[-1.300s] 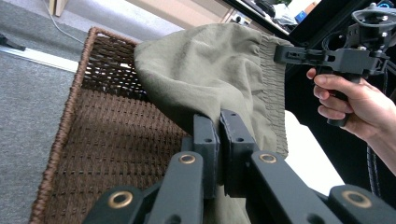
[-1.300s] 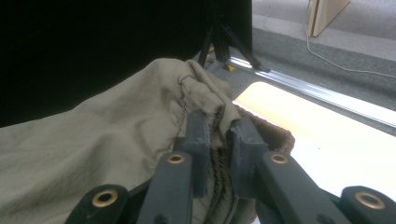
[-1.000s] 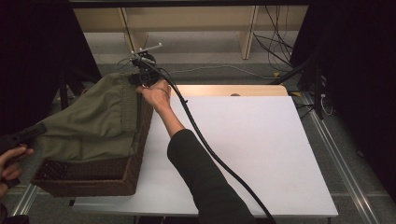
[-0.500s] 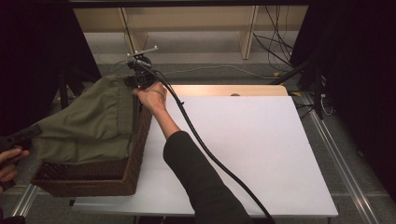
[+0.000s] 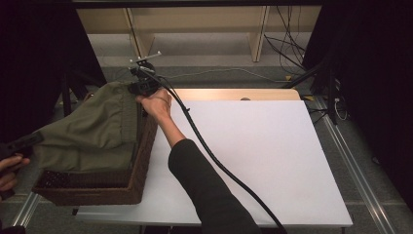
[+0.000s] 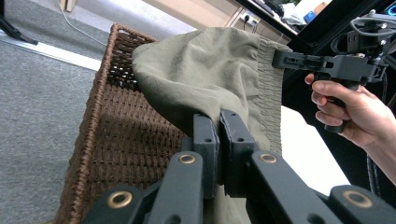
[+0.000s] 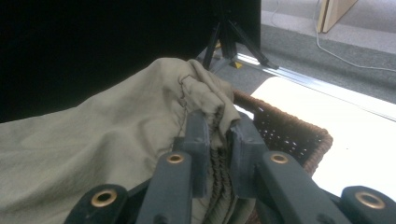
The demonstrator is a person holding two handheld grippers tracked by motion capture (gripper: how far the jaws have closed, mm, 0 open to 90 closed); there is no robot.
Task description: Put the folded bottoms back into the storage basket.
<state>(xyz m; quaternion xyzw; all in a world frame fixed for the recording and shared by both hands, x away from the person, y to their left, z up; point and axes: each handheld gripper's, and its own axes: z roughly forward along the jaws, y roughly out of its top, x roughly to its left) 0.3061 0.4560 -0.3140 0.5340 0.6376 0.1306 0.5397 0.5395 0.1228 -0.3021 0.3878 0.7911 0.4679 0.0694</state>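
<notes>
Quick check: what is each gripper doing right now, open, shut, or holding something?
Left gripper: shut on the olive garment, pinching a fold of its cloth.
Right gripper: shut on the olive garment, gripping its gathered waistband above the wicker basket.

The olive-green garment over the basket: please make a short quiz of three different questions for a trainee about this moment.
1. True or false: the olive-green garment lies flat on the white table.
2. What clamps the garment's elastic waistband?
A. left hand-held gripper
B. right hand-held gripper
C. bare fingers
3. What stands under the stretched garment?

Key
1. False; it hangs stretched between both hand-held grippers.
2. B
3. A brown wicker basket.
</notes>
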